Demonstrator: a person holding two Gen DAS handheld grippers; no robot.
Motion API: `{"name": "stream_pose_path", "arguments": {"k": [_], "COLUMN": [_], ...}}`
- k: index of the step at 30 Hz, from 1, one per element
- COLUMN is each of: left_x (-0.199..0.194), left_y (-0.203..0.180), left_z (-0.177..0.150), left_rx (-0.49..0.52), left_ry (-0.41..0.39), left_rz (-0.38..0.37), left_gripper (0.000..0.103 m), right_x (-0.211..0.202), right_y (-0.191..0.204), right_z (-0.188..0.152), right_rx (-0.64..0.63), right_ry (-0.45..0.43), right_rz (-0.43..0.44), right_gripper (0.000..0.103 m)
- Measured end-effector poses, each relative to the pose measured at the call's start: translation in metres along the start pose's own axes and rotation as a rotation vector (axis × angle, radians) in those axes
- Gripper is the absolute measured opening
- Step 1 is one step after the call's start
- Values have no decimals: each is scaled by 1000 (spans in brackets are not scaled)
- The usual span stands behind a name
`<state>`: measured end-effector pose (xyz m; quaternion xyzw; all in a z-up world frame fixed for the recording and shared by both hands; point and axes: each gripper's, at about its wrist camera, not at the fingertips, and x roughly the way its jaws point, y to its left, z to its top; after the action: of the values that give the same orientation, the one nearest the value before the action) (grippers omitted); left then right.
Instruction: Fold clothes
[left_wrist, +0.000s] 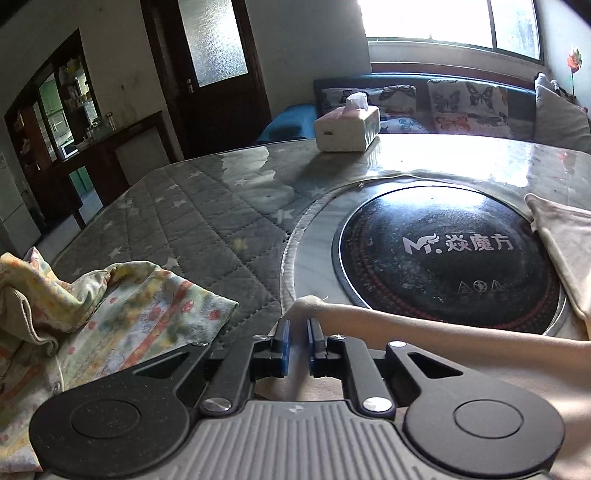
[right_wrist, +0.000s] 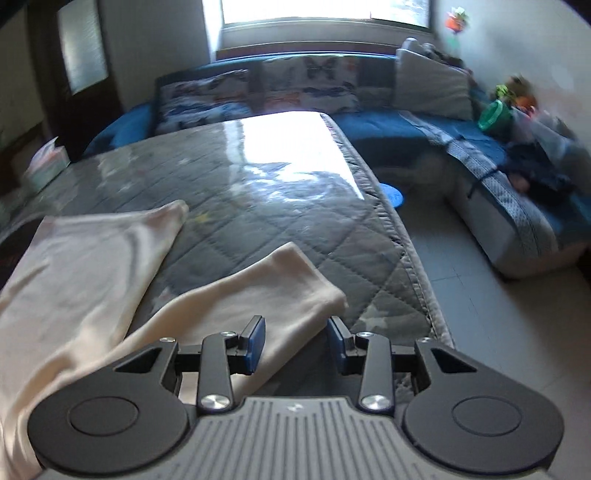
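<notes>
Left to right: patterned cloth (left_wrist: 140, 314) bunched at the near left of the table (left_wrist: 207, 221); left hand-held gripper (left_wrist: 298, 325) with jaws narrow, clamped on a corner of the cream garment (left_wrist: 424, 325) beside the round black hob (left_wrist: 450, 258); right hand-held gripper (right_wrist: 296, 325) partly open, empty, above the garment's (right_wrist: 258, 295) near right section

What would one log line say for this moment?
left gripper: shut on cream garment | right gripper: open over it | table

Cream garment (right_wrist: 92, 258), pastel floral cloth (left_wrist: 140, 317), grey star-quilted table cover (left_wrist: 184, 221), black hotplate (left_wrist: 450, 258)
</notes>
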<state>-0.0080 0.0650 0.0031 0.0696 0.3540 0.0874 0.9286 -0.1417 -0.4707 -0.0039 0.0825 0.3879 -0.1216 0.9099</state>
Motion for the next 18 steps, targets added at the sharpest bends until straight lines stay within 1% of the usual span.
{"name": "stream_pose_path", "arguments": {"k": [2,5,8,13,15,17,18], "left_x": [0,0,0,0,0,0,0], "left_y": [0,0,0,0,0,0,-1], "left_z": [0,0,0,-1,-1,-1,-2], "left_rx": [-7,-13,-15,-12,-9,-7,-6], "left_ry": [3,4,0,-4,-6,-8,-9], "left_rz": [1,3,5,4,3,2,2], "left_gripper": [12,12,12,12,12,12,12], "right_x": [-3,-4,5,36,42,46,47], "right_y": [0,1,8,15,18,24,26], "right_z": [5,17,24,32,33,34,35], "right_rx": [3,18,-10,1,-1,-32,-53], "right_ry": [-36,-47,-32,15,12,0,-6], "right_rz": [-37,38,53,31,23,-1,-16], "right_gripper": [37,36,36,36,36,25,11]}}
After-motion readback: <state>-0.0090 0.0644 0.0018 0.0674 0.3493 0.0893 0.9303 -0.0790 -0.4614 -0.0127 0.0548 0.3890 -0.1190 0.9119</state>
